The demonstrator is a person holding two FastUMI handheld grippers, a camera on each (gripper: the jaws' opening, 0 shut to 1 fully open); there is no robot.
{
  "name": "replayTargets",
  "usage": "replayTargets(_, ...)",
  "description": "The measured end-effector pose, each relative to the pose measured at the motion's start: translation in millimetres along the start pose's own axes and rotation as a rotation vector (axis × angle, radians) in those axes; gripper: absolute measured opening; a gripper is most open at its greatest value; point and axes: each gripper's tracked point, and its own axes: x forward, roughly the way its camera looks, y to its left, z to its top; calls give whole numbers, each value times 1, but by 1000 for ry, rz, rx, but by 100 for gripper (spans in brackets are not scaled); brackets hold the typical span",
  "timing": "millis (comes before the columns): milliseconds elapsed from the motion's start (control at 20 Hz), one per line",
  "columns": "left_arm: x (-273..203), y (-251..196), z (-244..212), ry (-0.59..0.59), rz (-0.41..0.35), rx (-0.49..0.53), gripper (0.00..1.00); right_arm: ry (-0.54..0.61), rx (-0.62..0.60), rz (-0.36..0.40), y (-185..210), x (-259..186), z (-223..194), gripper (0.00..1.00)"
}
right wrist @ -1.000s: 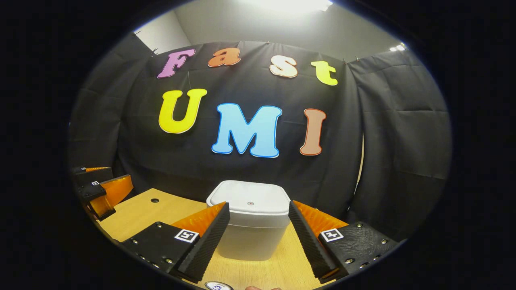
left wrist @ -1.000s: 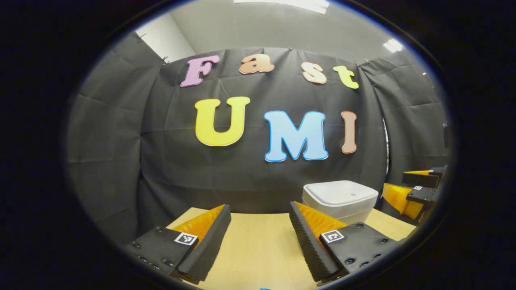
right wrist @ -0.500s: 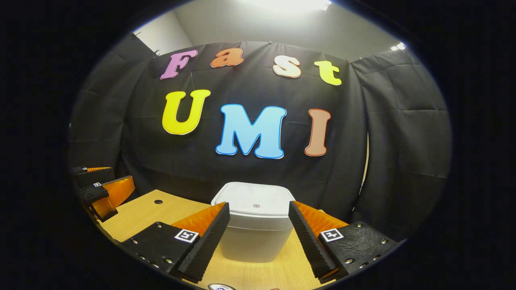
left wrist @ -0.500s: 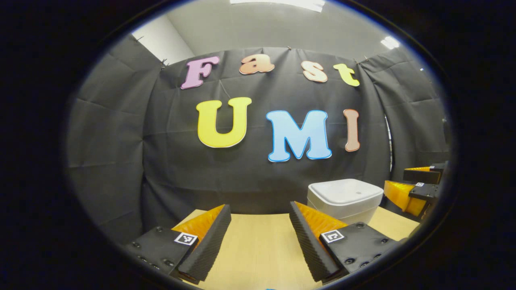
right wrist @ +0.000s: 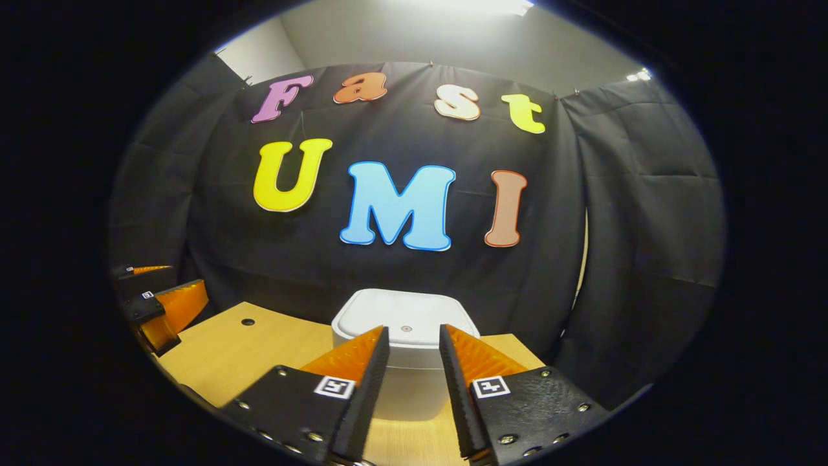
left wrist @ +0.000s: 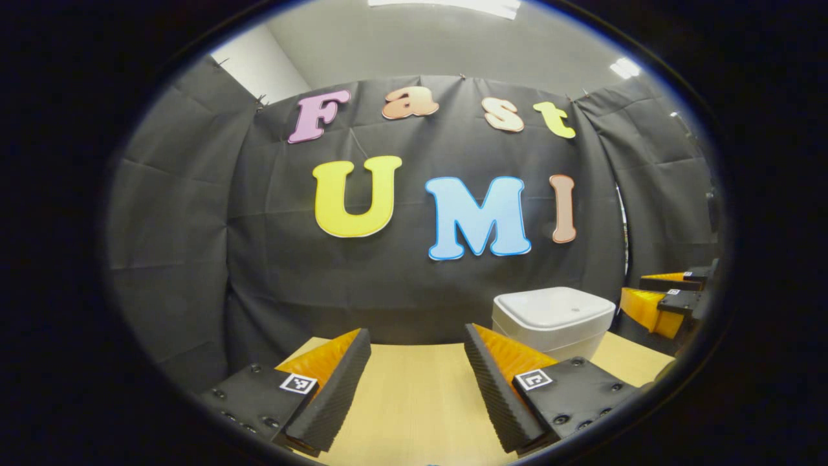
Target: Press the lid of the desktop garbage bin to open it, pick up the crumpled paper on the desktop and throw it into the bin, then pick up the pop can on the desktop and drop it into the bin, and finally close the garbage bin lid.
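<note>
In the right gripper view, the right gripper (right wrist: 414, 333) has its two wedge-shaped fingers drawn to a narrow gap with nothing between them; their inner faces are finely ribbed. Just past the tips stands the garbage bin (right wrist: 401, 382), a smooth white plastic box with rounded corners, its flat lid (right wrist: 404, 314) down, with a small round mark at its middle. The bin rests on a pale wood-grain desktop (right wrist: 259, 343) that has a small dark hole to the left. In the left gripper view, the left gripper (left wrist: 417, 336) is spread wide over bare desktop (left wrist: 414, 401), holding nothing; the bin (left wrist: 553, 320) sits off to its right. Creased black cloth hangs behind.
</note>
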Motion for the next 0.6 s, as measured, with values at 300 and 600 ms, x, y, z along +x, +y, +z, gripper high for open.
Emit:
replayTargets(300, 3, -2, -6, 12, -1, -14, 97, 10, 35, -8, -5, 4, -2, 11)
replayTargets(600, 10, -3, -8, 17, 7, -10, 97, 7, 50, 41, -1, 19, -5, 5)
